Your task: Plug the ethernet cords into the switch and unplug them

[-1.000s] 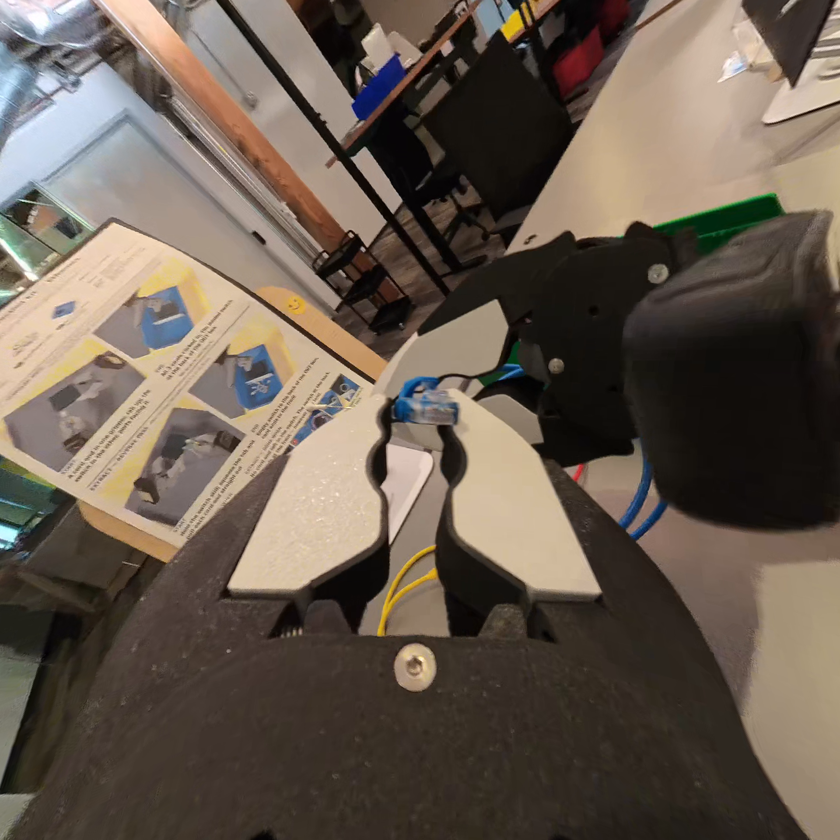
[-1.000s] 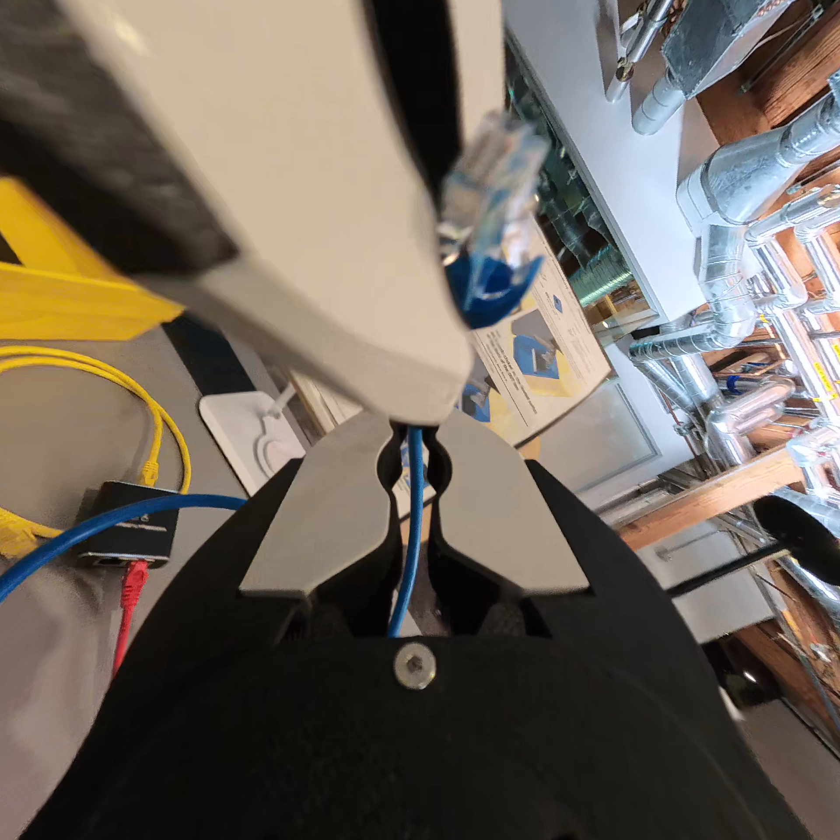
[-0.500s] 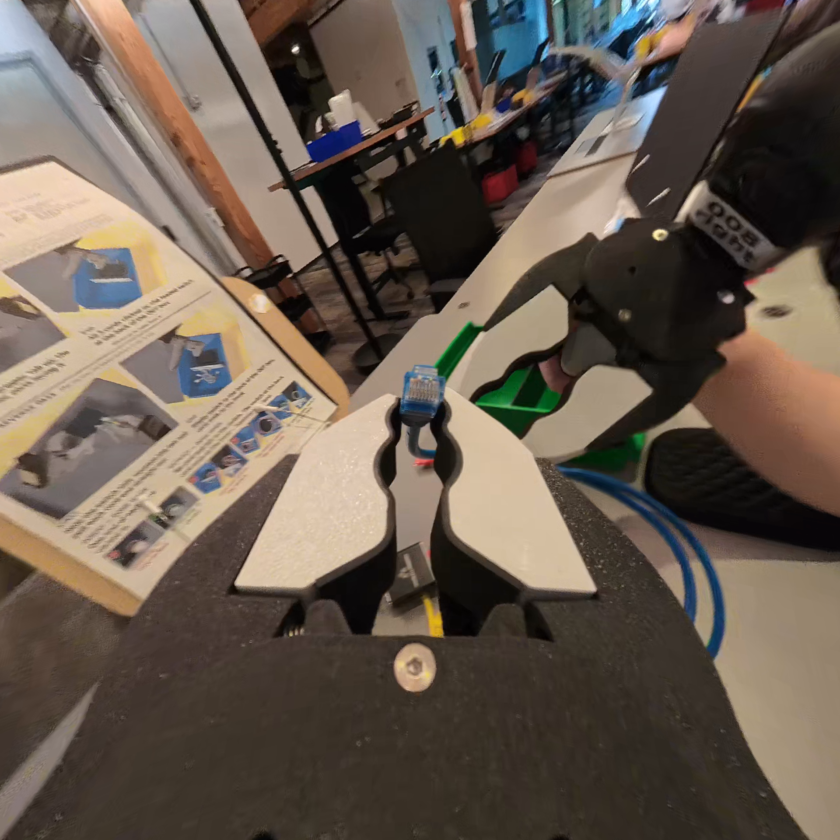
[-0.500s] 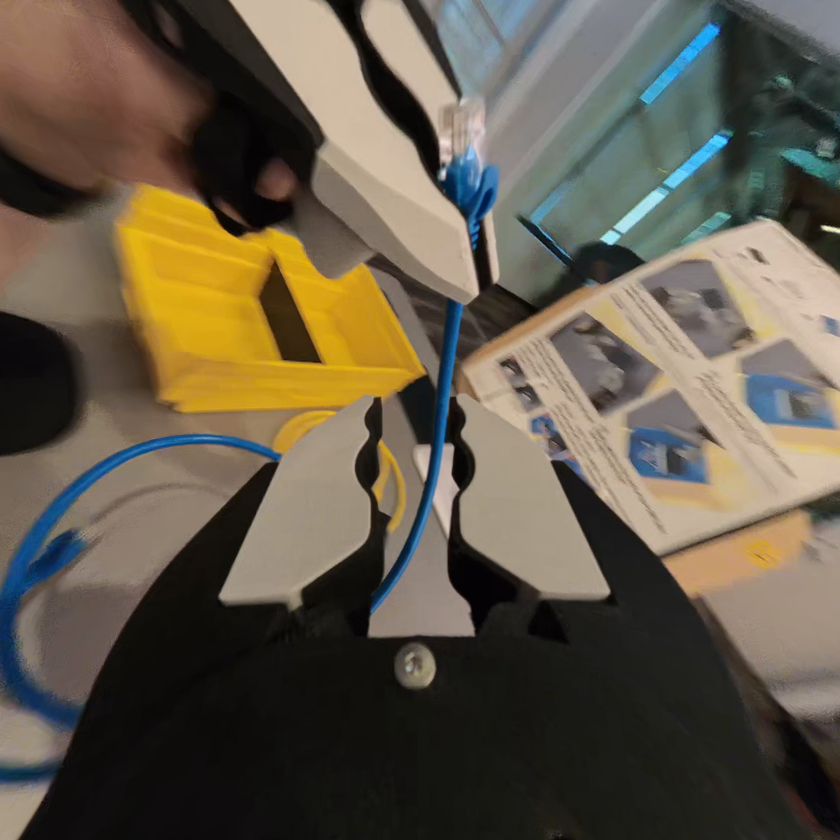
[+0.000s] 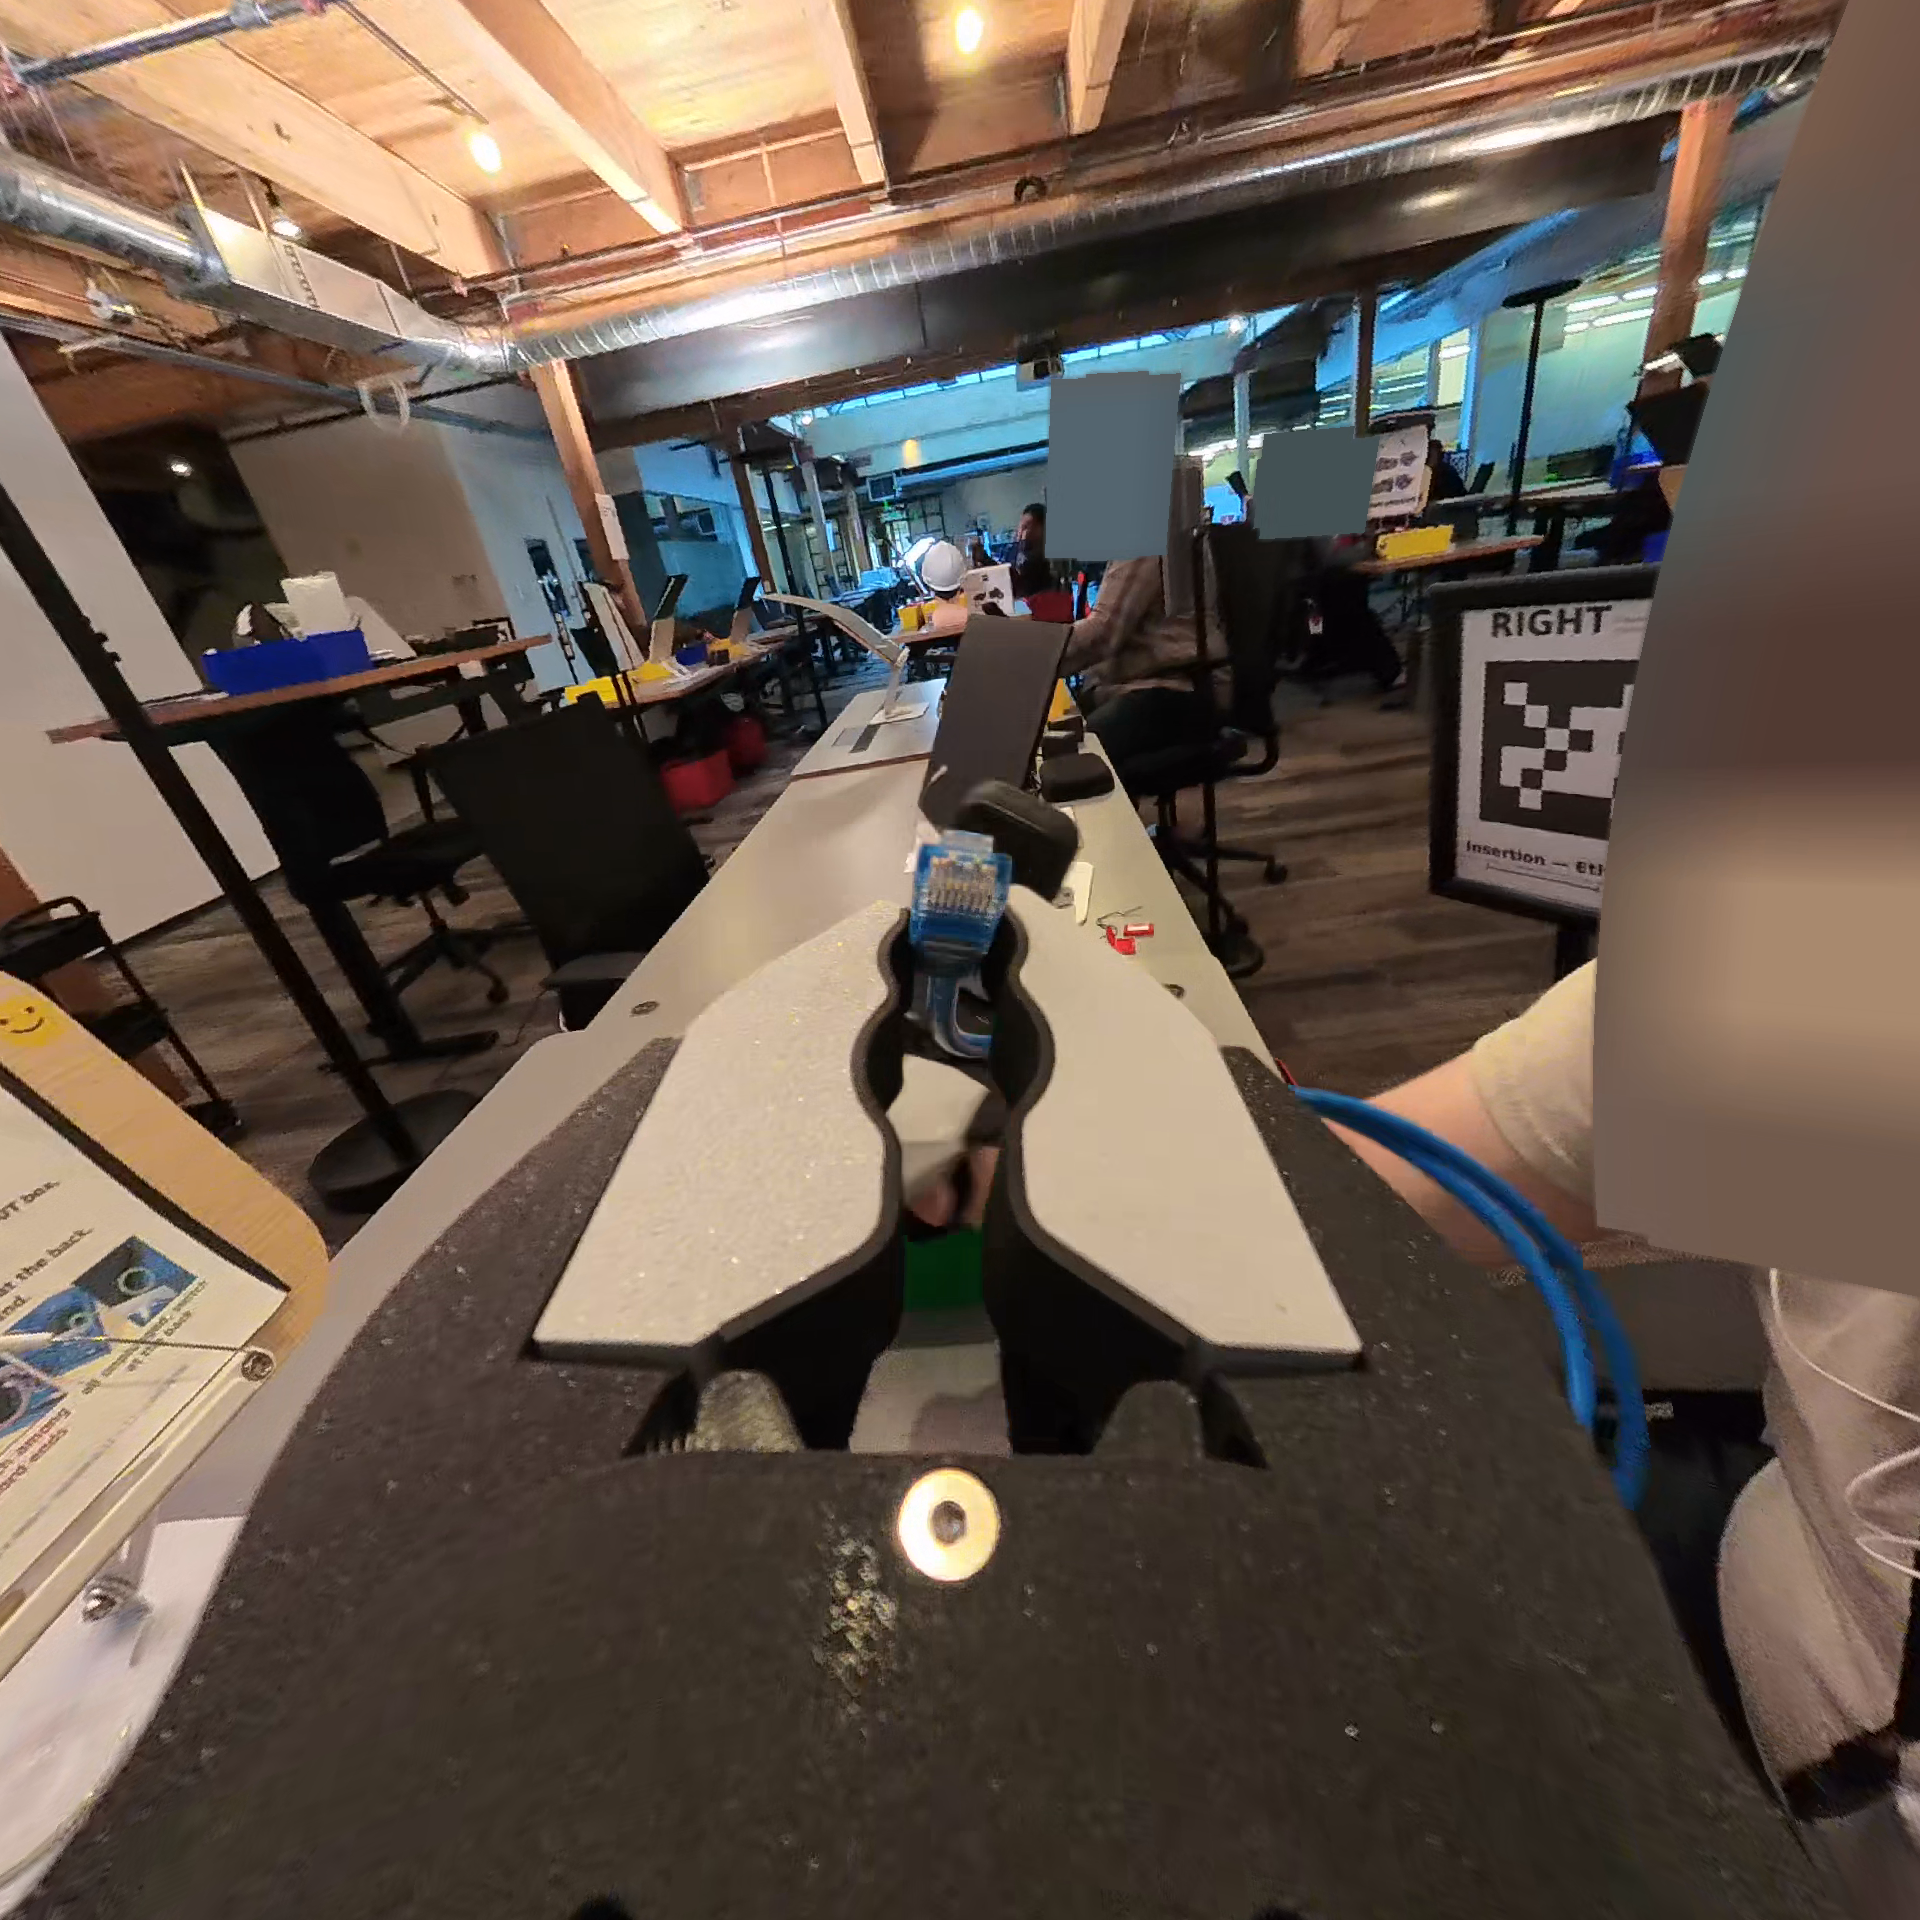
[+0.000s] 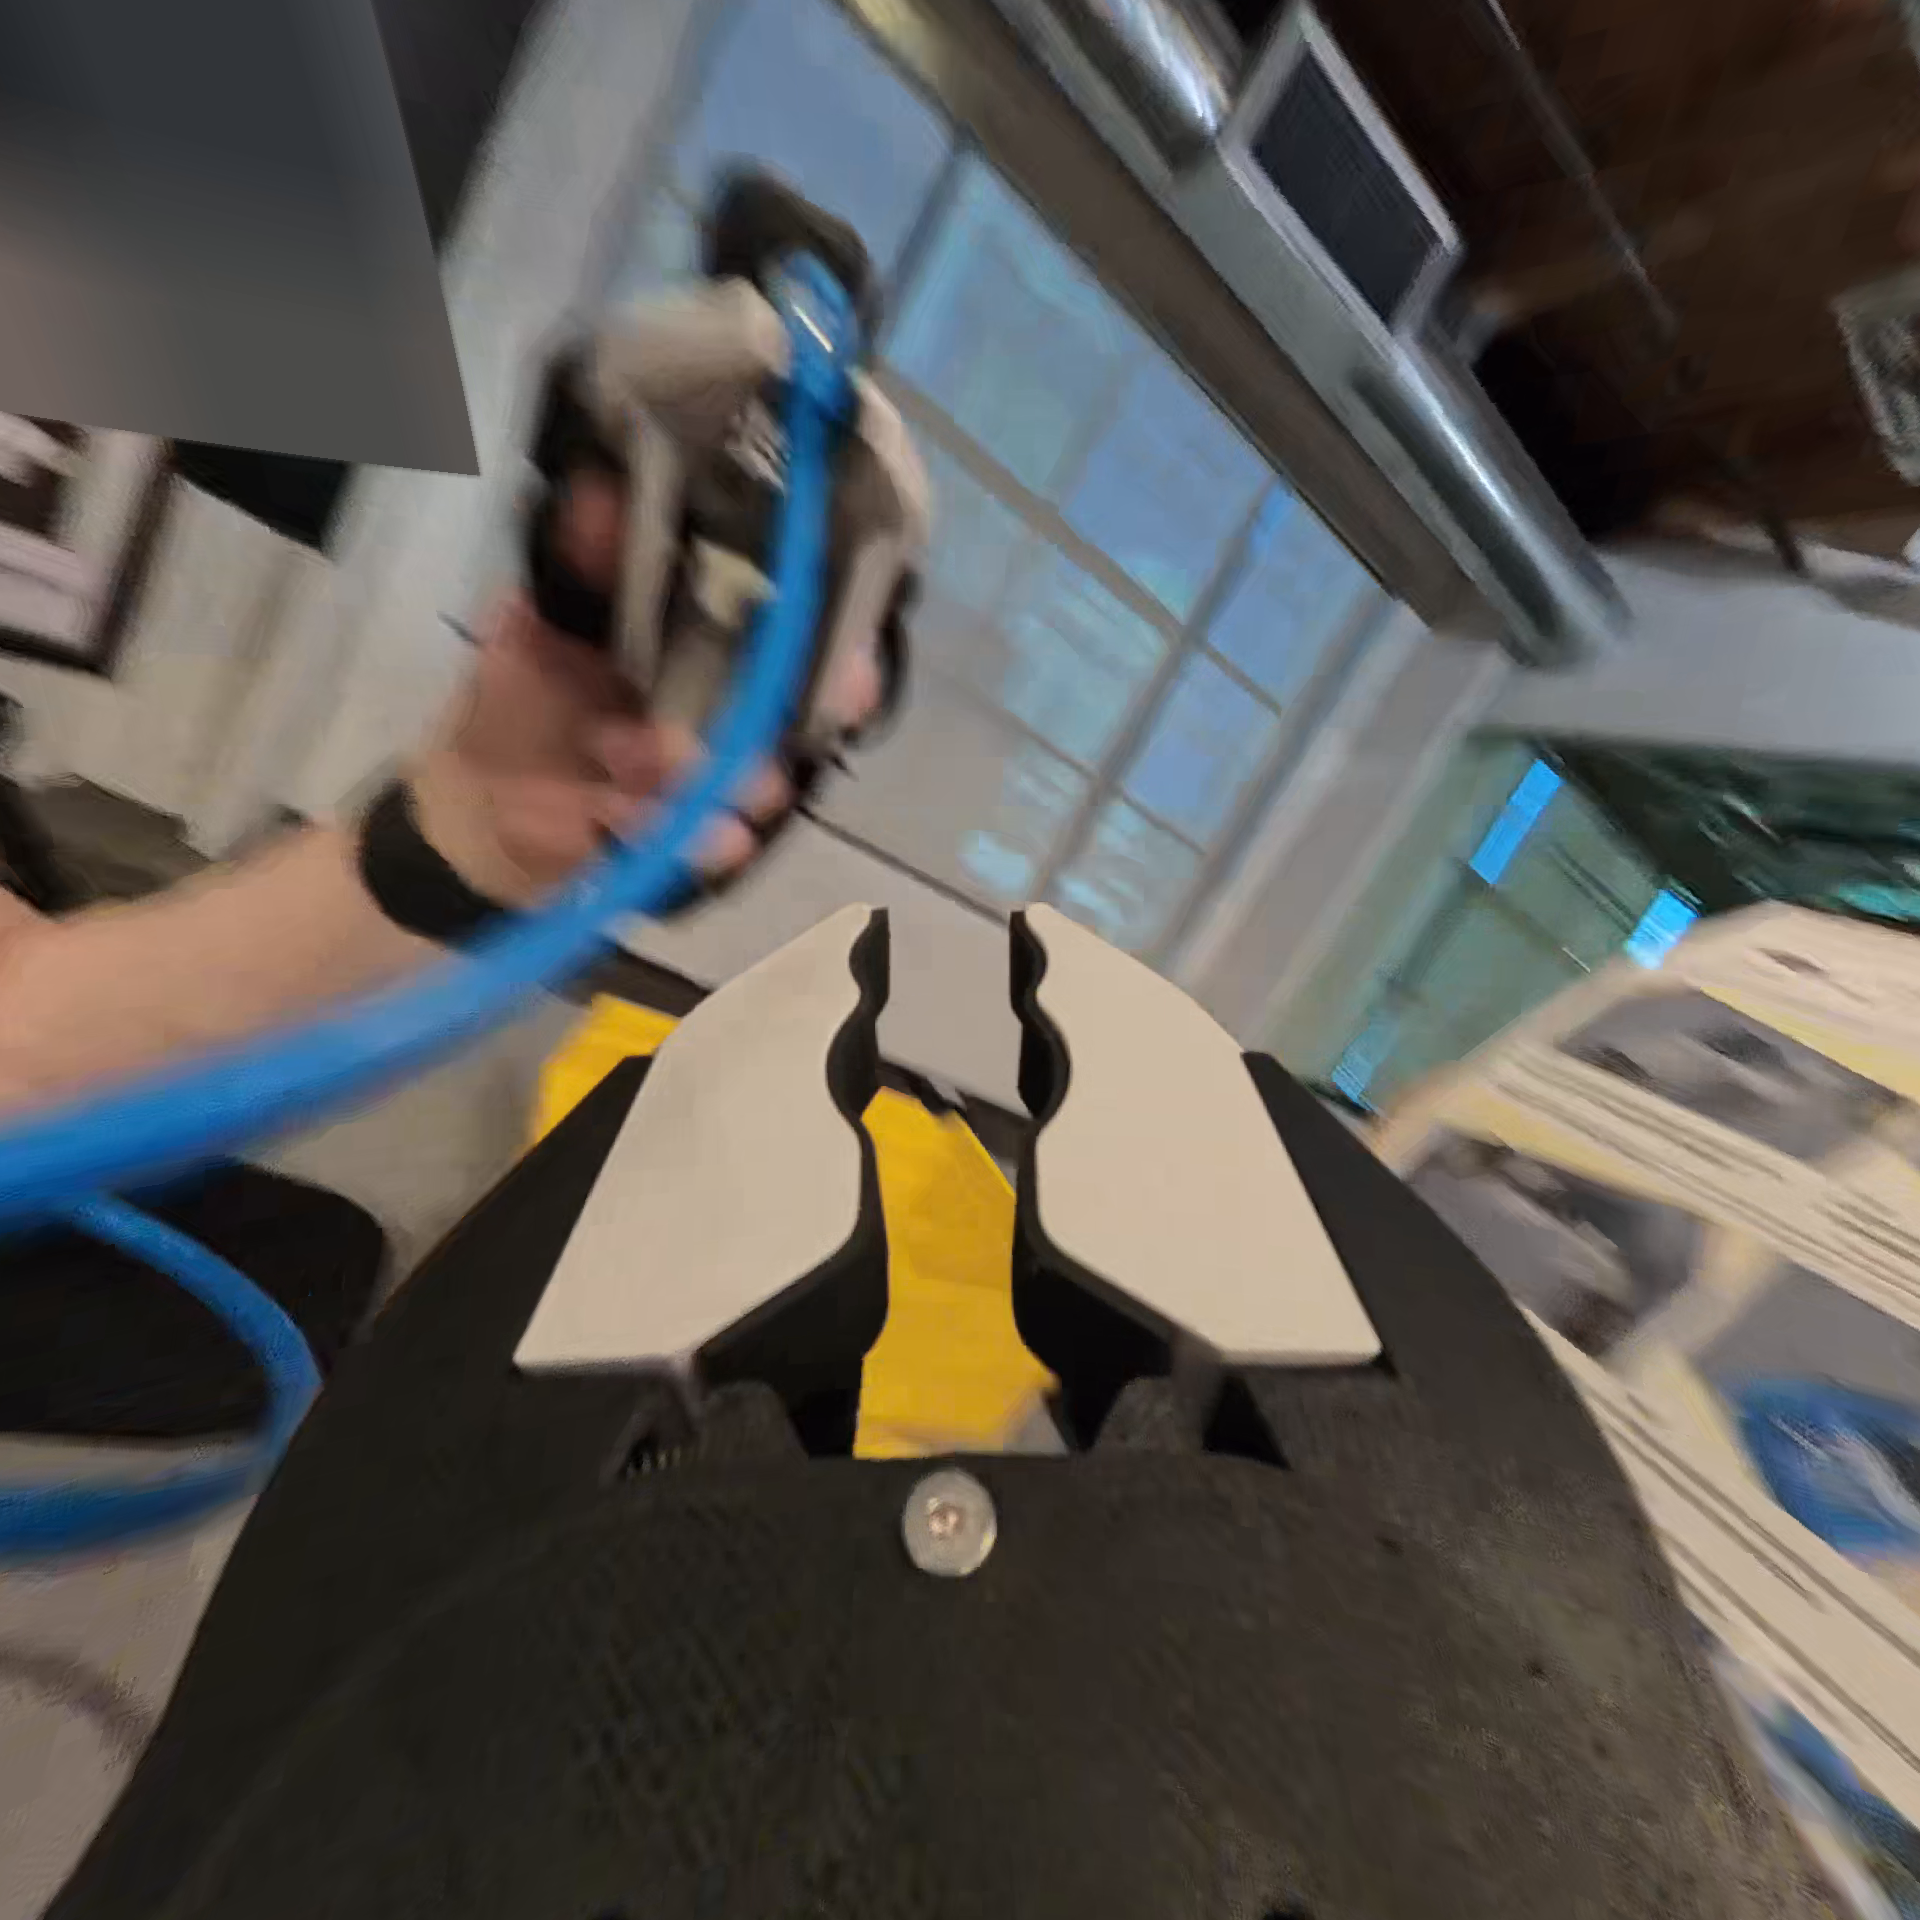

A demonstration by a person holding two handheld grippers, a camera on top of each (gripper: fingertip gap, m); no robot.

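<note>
Since half a second ago, my left gripper [image 5: 954, 925] has tipped up, so I now look down the long grey table [image 5: 831, 821] into the big room and not at the picture board [image 5: 114, 1299], which sits only at the left edge of the left wrist view. My left fingers [image 5: 769, 1122] are pinched tight on the plug [image 5: 958, 883] of the blue cord [image 5: 1538, 1236]. The plug sticks straight up out of the tips, with its clear end on top. The cord drops behind the fingers and swings out in a loop on the right, next to a person's arm [image 5: 1455, 1143]. My right gripper [image 6: 948, 925] has let the cord go: half a second ago the cord ran between its fingers, and now the gap is a little way open with nothing in it. In the right wrist view, which is very blurry, I see the left gripper [image 6: 790, 301] up high in a hand [image 6: 561, 748], with the blue cord [image 6: 665, 852] curving down from it to the left edge. A yellow bin [image 6: 935, 1226] shows through the gap of my right fingers [image 6: 727, 1132]. I cannot see the switch in either view.
</note>
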